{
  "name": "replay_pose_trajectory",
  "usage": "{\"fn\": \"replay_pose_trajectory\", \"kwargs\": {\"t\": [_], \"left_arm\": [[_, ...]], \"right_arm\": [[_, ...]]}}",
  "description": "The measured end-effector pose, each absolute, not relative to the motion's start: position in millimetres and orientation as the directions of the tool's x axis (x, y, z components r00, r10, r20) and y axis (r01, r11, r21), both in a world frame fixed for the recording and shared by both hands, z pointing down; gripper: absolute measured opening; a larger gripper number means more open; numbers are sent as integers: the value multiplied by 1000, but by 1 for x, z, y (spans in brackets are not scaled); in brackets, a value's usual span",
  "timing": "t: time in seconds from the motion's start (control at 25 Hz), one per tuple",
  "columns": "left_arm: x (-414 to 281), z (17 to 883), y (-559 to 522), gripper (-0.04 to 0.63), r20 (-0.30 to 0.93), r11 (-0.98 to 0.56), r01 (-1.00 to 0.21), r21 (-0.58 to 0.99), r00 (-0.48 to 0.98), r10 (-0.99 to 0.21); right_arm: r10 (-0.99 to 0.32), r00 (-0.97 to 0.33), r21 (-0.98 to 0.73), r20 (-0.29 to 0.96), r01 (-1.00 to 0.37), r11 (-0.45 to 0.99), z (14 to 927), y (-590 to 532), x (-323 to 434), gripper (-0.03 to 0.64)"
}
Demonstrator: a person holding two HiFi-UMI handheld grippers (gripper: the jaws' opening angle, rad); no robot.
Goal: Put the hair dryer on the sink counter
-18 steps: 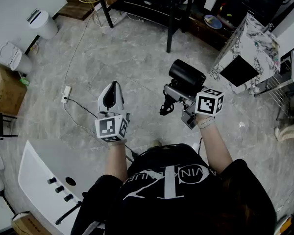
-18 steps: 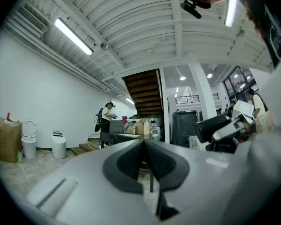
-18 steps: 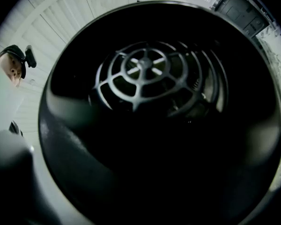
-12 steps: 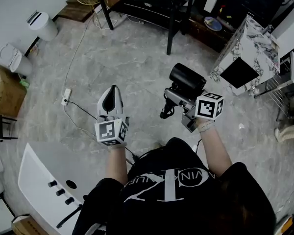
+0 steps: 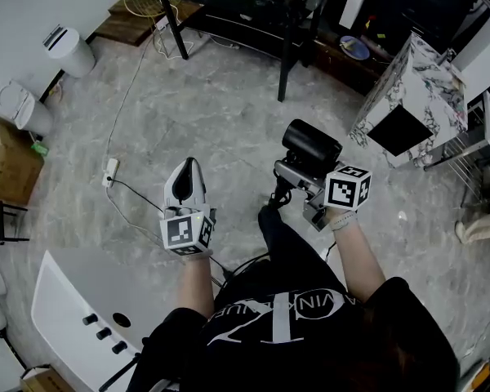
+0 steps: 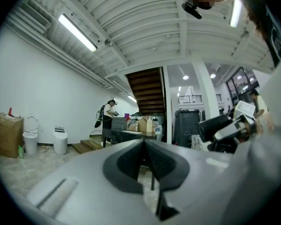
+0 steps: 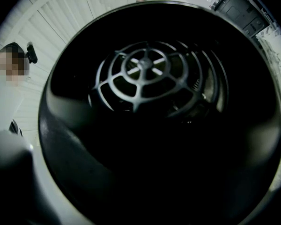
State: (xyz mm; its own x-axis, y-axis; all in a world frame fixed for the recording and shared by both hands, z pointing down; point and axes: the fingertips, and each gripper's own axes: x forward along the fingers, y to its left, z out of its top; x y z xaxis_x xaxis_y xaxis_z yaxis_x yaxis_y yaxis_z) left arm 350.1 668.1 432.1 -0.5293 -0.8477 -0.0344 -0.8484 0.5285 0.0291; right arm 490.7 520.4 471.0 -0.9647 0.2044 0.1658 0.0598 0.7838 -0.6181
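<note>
A black hair dryer [image 5: 311, 144] is held above the floor, and my right gripper [image 5: 300, 173] is shut on it just below the barrel. Its cord [image 5: 273, 199] hangs down beside a leg. In the right gripper view the hair dryer's [image 7: 150, 78] round grille fills the picture and hides the jaws. My left gripper [image 5: 186, 168] is to its left, shut, with nothing in it. In the left gripper view the left gripper's [image 6: 144, 146] jaws meet, and the hair dryer [image 6: 221, 127] shows at the right. The white sink counter [image 5: 61, 296] lies at the lower left, behind my left hand.
A black table [image 5: 229, 2] stands at the back and a marble-patterned cabinet [image 5: 408, 72] at the right. A white bin [image 5: 69, 51], a toilet [image 5: 18, 100] and a cardboard box [image 5: 6, 160] line the left wall. A power strip [image 5: 109, 171] with its cable lies on the floor.
The person has taken a step, and a leg now shows between the two grippers. Both grippers stay before the body, the right still holding the hair dryer.
</note>
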Motion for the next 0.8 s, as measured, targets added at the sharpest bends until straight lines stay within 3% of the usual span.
{"fn": "replay_pose_trajectory", "kwargs": {"t": [0.8], "left_arm": [[178,411,481,0,-18,465,-885,16,-465,-885]], "right_arm": [[160,-974,-615,158,30,788,453,344,315,276]]}}
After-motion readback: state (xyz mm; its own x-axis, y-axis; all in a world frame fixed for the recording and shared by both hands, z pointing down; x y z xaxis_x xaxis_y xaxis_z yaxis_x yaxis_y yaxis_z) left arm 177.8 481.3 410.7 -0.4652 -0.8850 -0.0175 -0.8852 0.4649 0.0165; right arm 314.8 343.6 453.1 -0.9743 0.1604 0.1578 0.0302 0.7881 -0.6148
